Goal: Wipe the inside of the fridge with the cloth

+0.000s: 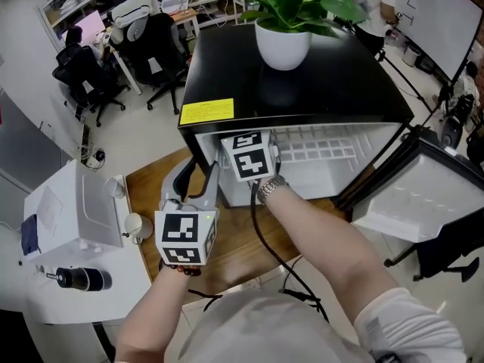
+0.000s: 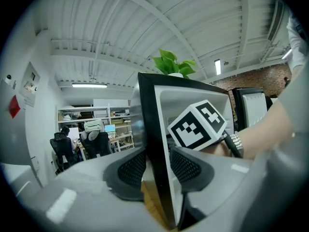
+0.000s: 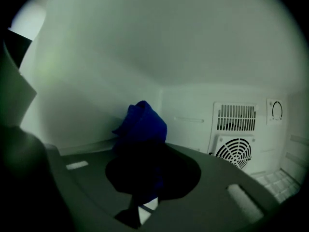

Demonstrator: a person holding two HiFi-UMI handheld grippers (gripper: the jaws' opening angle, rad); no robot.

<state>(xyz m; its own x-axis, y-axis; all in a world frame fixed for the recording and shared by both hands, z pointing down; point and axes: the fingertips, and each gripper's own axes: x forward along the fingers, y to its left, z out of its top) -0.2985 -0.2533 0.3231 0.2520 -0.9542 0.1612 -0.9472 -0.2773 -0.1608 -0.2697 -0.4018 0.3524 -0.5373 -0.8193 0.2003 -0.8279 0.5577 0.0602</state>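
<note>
The black mini fridge (image 1: pixel 333 82) stands on a wooden table with its door (image 1: pixel 416 199) swung open to the right. My left gripper (image 1: pixel 198 171) is shut on the fridge's left side wall (image 2: pixel 150 120), one pad on each face of it (image 2: pixel 157 170). My right hand reaches into the cabinet; only its marker cube (image 1: pixel 249 156) shows from above. Inside, my right gripper (image 3: pixel 145 178) is shut on a bunched blue cloth (image 3: pixel 144 123), which sits low near the white left inner wall (image 3: pixel 91 81) toward the back corner. I cannot tell whether the cloth touches the wall.
A potted plant (image 1: pixel 283 44) stands on the fridge top. A round fan grille (image 3: pixel 234 151) and a slotted vent sit on the back wall. A white machine (image 1: pixel 76 210) stands left of the table (image 1: pixel 242 240). Office chairs (image 1: pixel 159 51) stand behind.
</note>
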